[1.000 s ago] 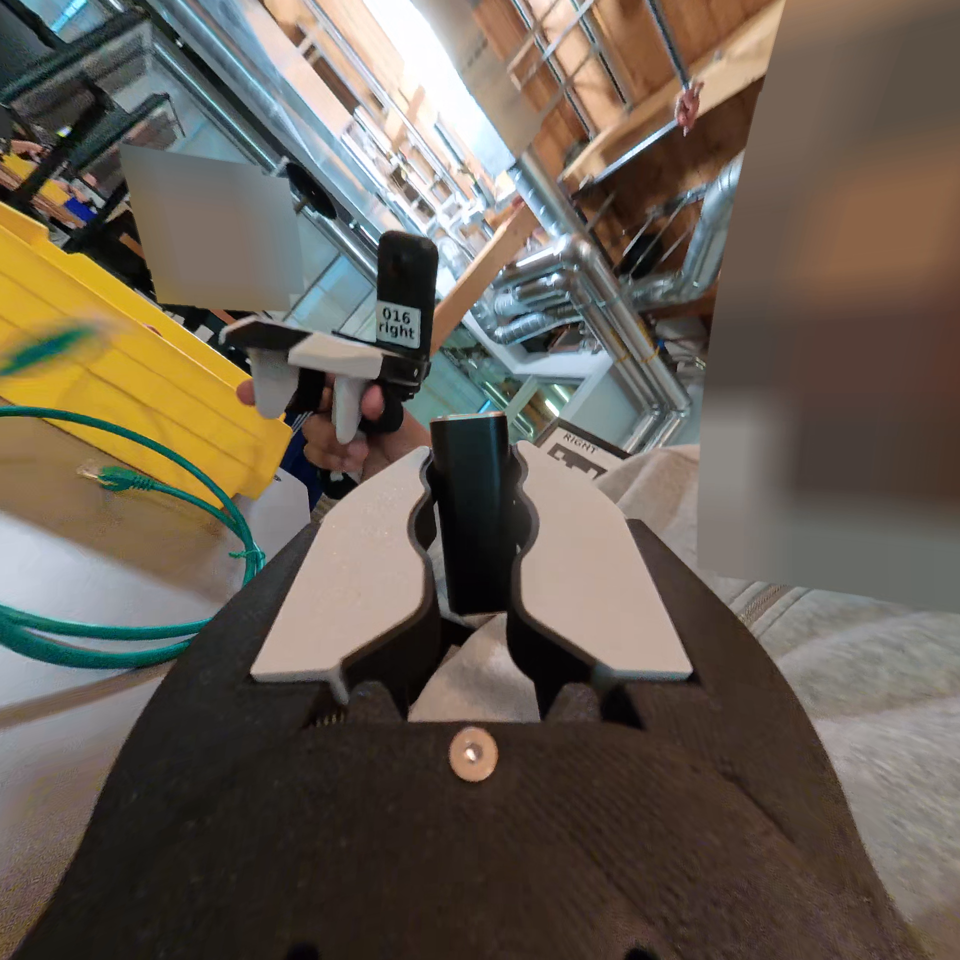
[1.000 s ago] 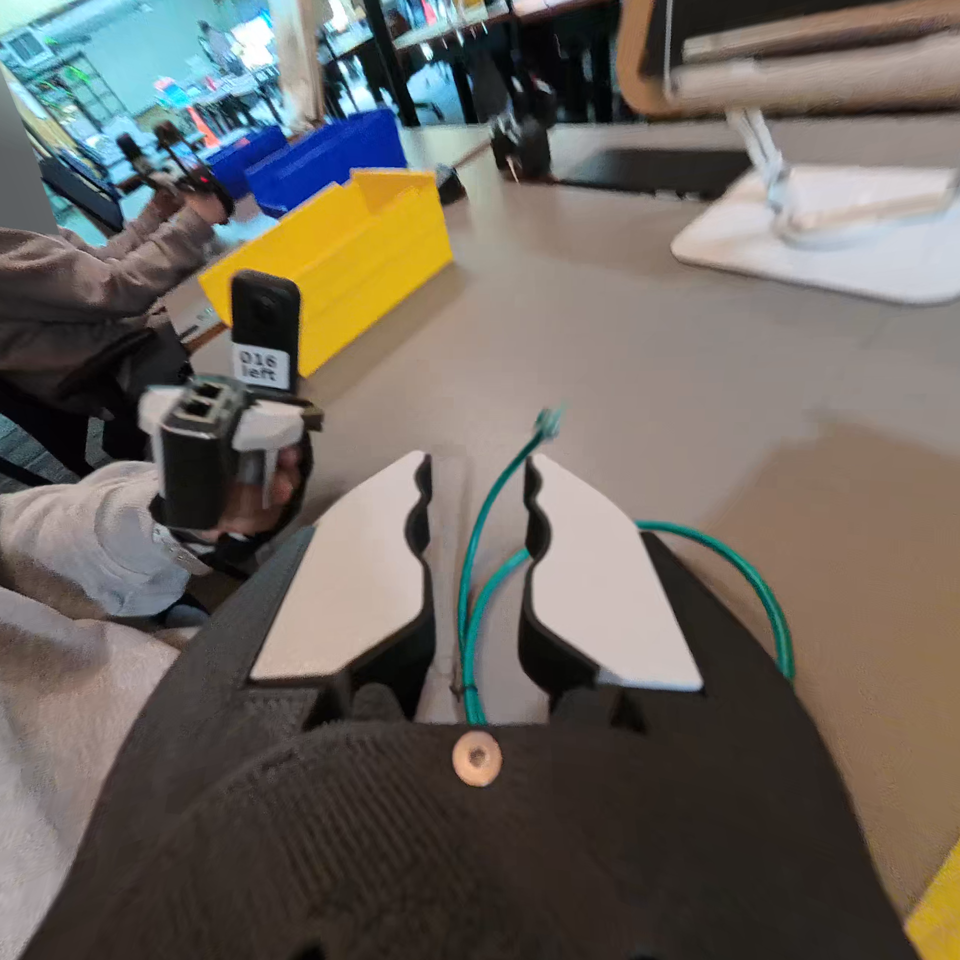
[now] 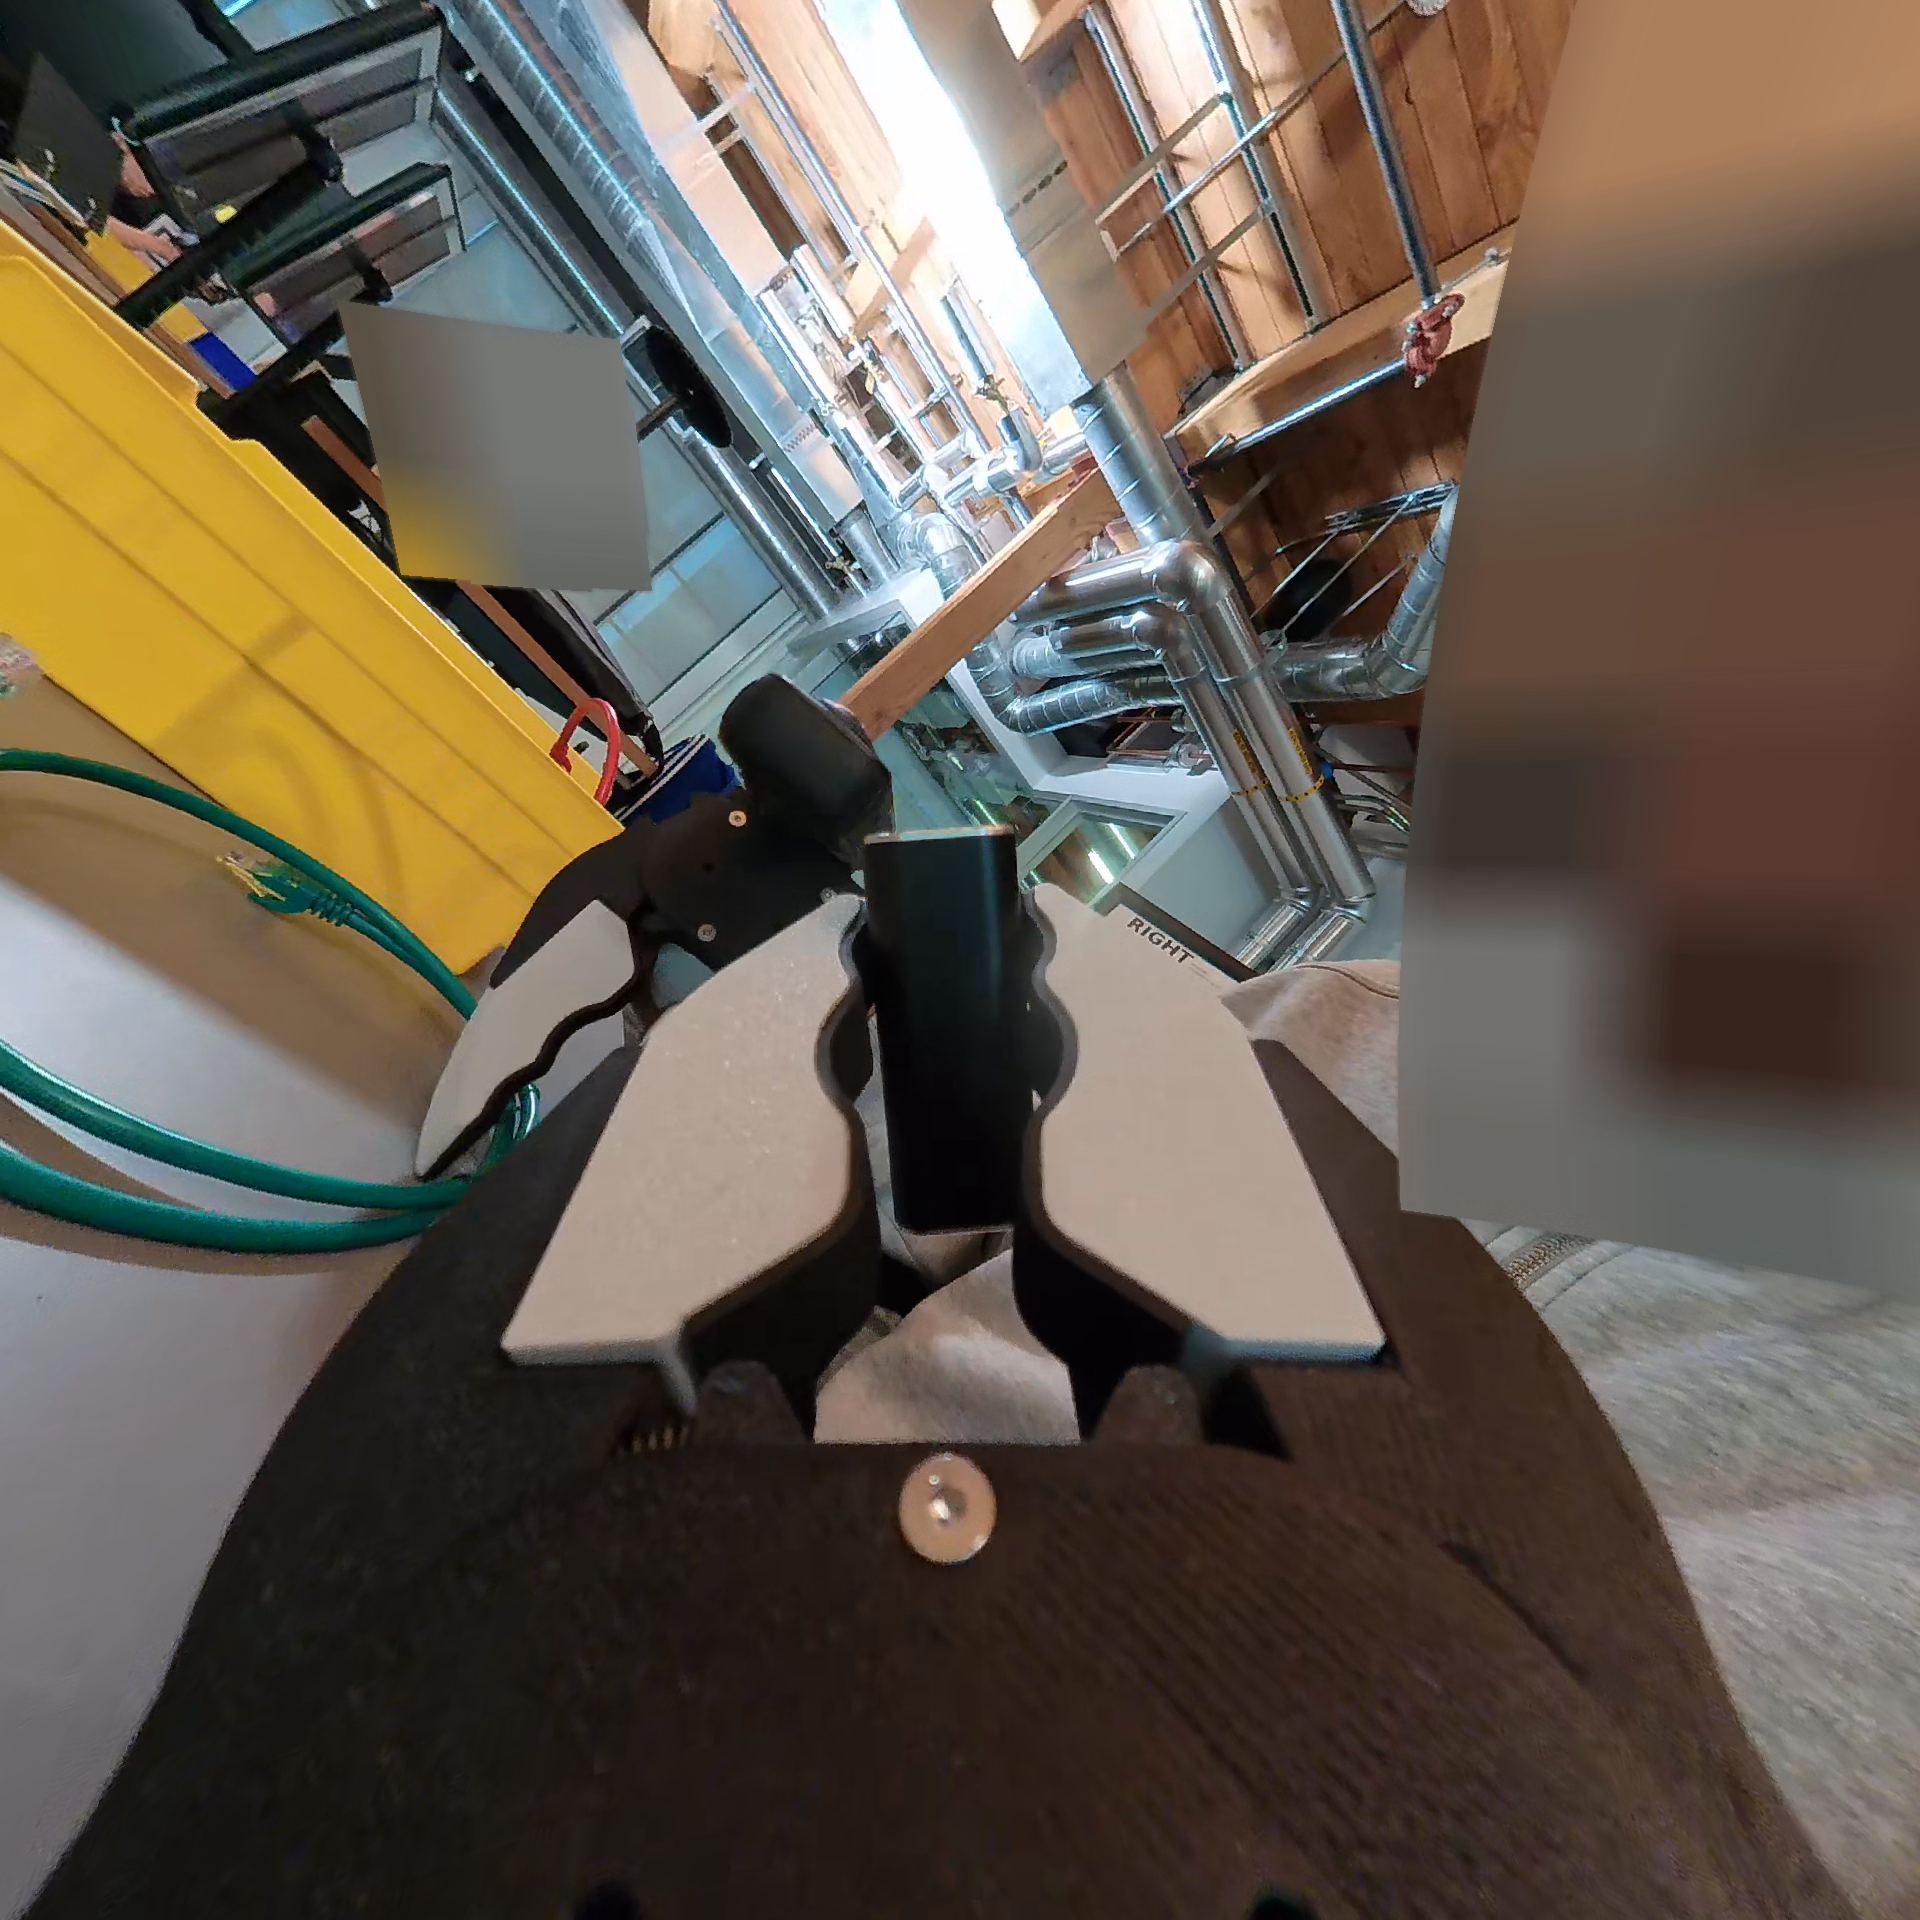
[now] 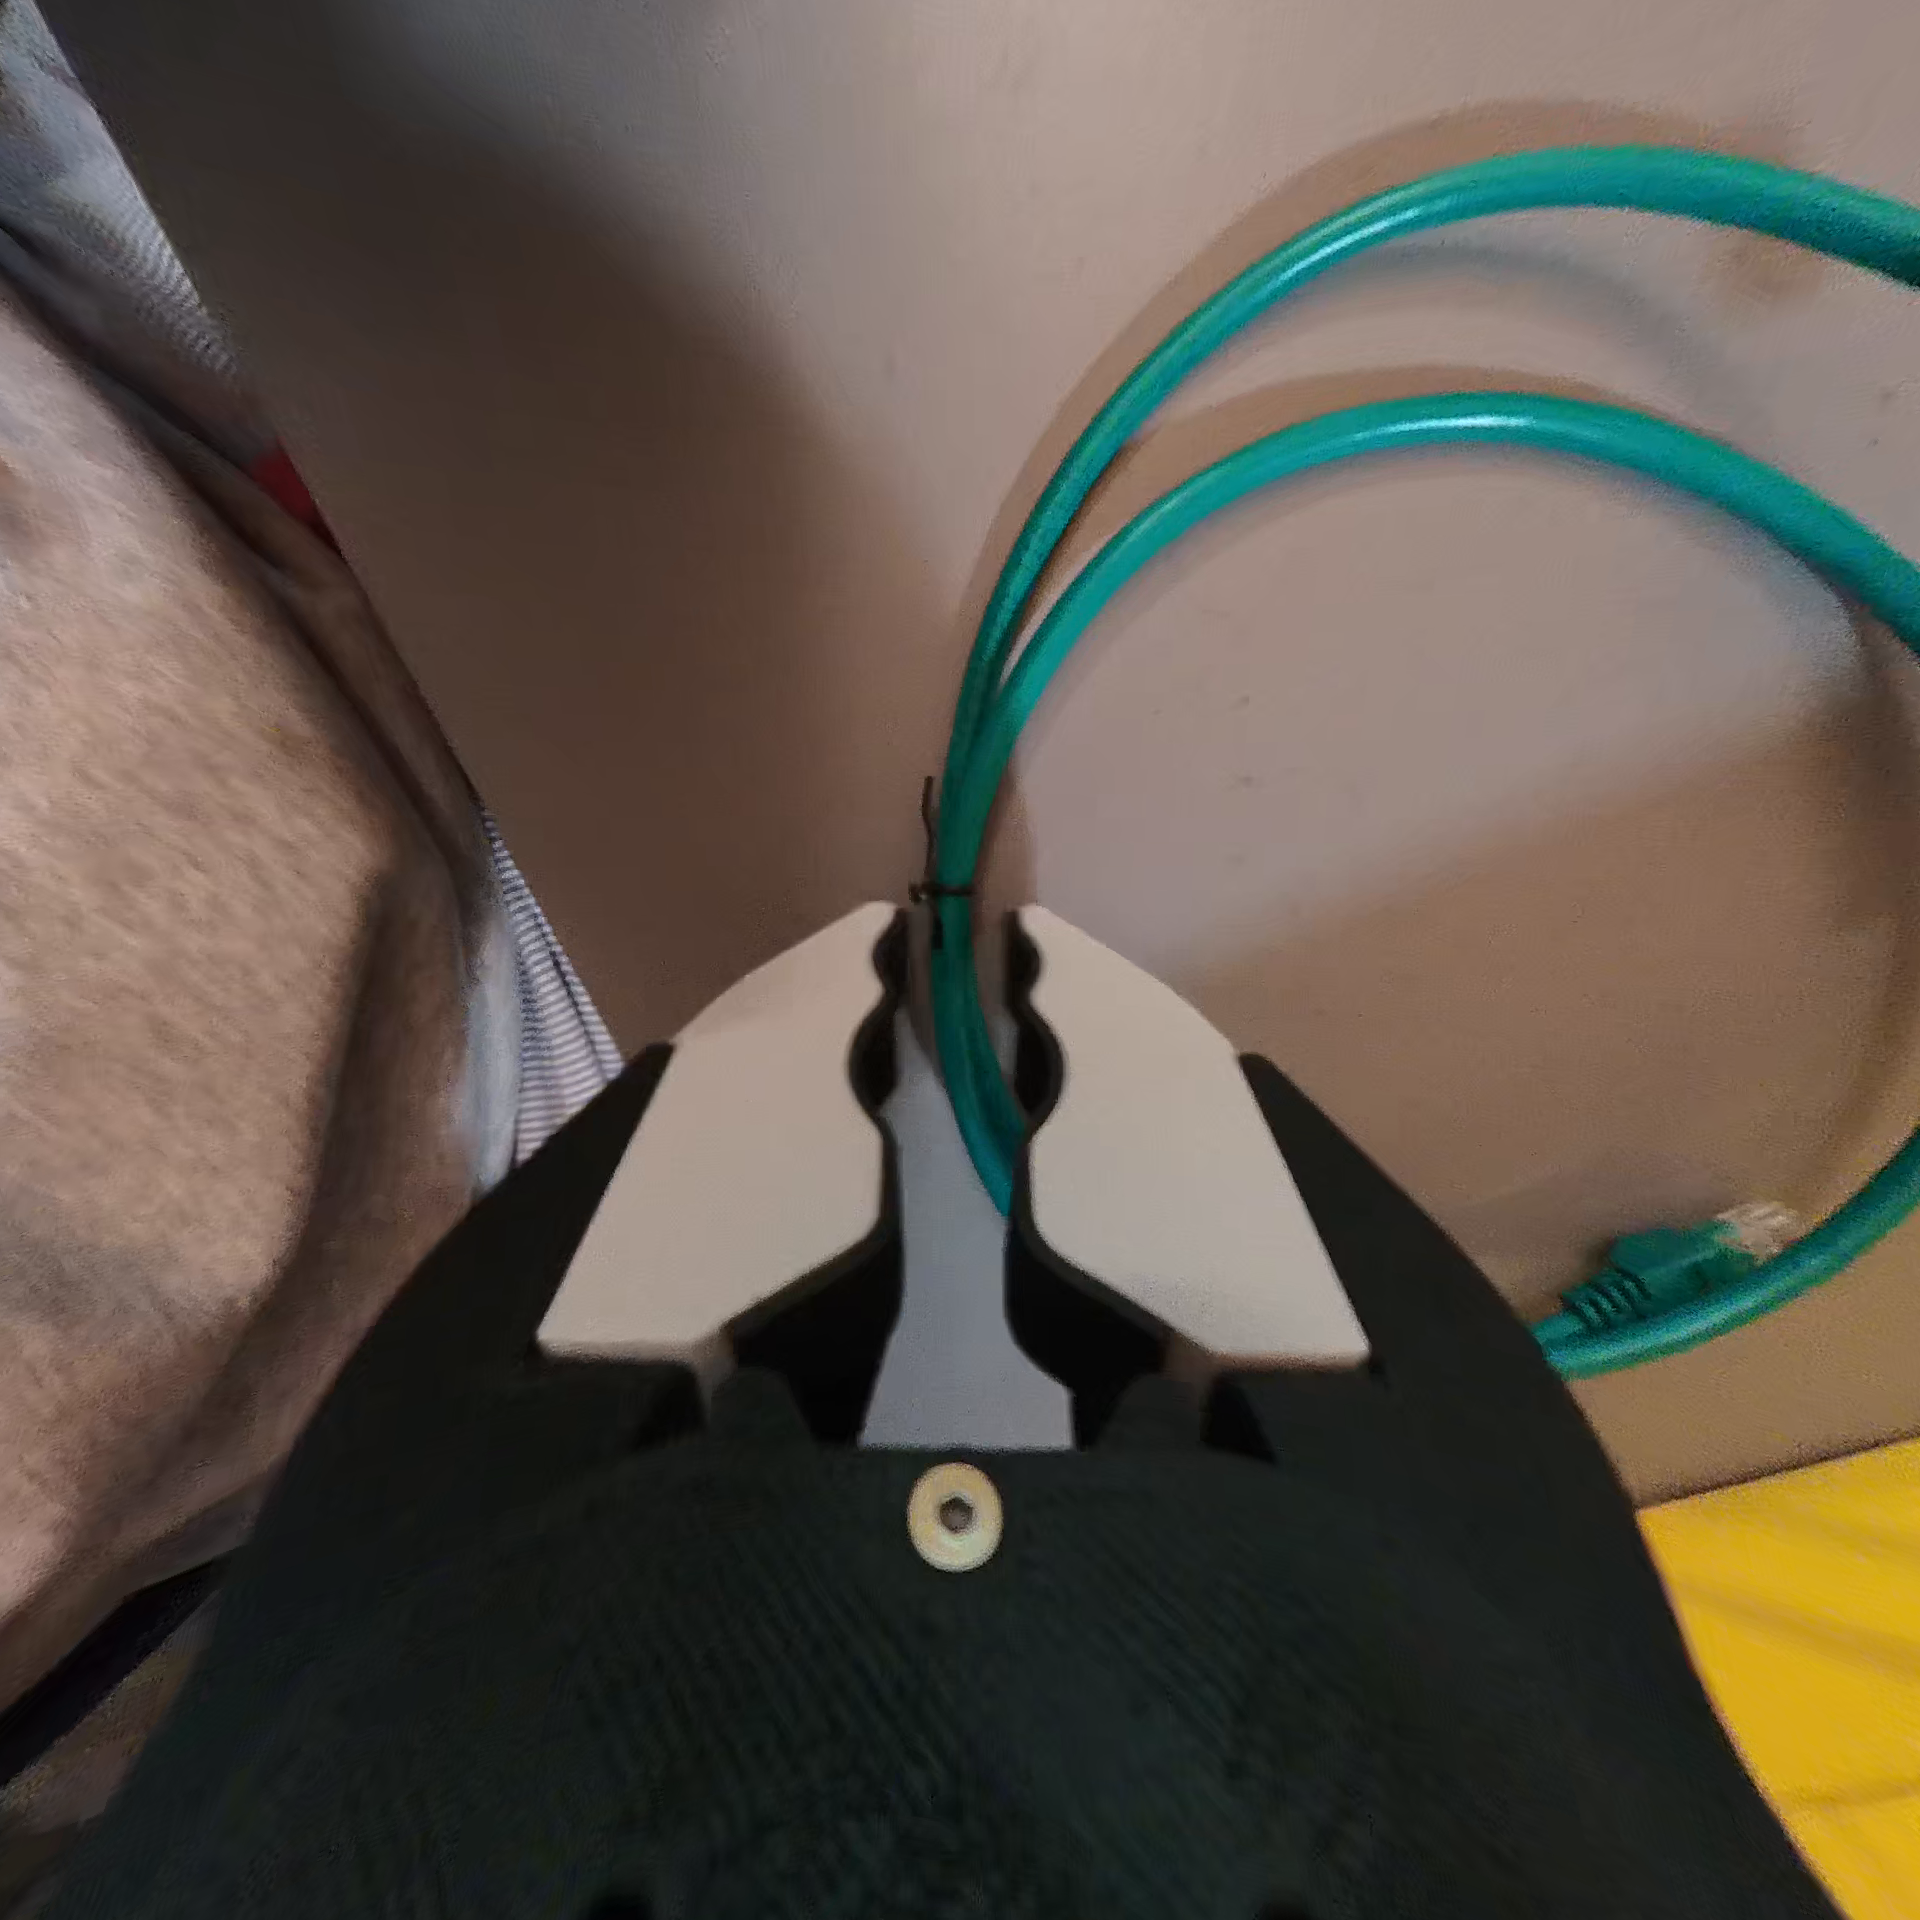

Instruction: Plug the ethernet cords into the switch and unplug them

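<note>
Noted: black, plain-sided switch (image 3: 943,1049) between pale grey, finely speckled fingers (image 3: 727,1122) set on a matt black, ribbed body of the left gripper (image 3: 943,1039), with the same pale grey and black on the right gripper (image 4: 956,997). Recorded: teal-green ethernet cords (image 4: 1403,436) bound by a thin black tie (image 4: 933,894), with a clear-tipped green plug (image 4: 1704,1252), lying on a beige-grey table (image 4: 727,416). Also observed: bright yellow bin (image 3: 208,623), heathered light grey sleeve (image 4: 187,831) over a fine blue-and-white striped cuff (image 4: 530,987), silver pipes (image 3: 1195,623) against orange-brown wooden boards (image 3: 1195,156).
</note>
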Tool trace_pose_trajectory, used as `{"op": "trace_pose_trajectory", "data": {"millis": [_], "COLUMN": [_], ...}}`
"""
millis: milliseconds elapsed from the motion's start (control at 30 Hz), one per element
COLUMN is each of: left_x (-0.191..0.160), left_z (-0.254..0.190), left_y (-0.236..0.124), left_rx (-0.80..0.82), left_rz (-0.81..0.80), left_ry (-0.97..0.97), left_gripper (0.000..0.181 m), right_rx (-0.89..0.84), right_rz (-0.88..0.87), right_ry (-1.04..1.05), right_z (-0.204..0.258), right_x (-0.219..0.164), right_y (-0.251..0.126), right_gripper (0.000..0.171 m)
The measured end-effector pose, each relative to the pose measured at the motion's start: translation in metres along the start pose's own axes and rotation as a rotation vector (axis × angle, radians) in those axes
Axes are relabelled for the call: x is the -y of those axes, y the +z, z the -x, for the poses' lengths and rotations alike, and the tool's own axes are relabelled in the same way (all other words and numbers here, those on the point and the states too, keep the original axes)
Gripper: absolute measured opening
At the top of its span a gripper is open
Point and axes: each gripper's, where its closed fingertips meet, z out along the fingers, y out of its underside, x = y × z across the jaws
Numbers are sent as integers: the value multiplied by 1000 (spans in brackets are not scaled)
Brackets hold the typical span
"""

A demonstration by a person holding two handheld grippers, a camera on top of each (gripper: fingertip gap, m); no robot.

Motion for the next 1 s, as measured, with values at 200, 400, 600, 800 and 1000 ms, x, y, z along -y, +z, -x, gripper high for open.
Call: {"op": "trace_pose_trajectory", "data": {"millis": [200, 400, 600, 800, 1000], "left_x": [1, 5, 1, -1, -7], "left_z": [0, -1, 0, 3, 12], "left_y": [0, -2, 1, 1, 4], "left_rx": [2, 71, 41, 50, 100], "left_rz": [-5, -15, -13, -5, 39], "left_ry": [4, 121, 64, 56, 94], "left_gripper": [25, 25, 25, 25, 25], "right_rx": [-41, -128, -344, -738, -878], "right_rz": [-167, -816, -1246, -935, -710], "right_ry": [-40, 53, 60, 181, 447], "right_z": [-5, -27, -35, -73, -98], "right_x": [25, 77, 53, -13, -100], "right_y": [-16, -134, -282, -304, -264], "right_gripper": [6, 7, 6, 6, 7]}}
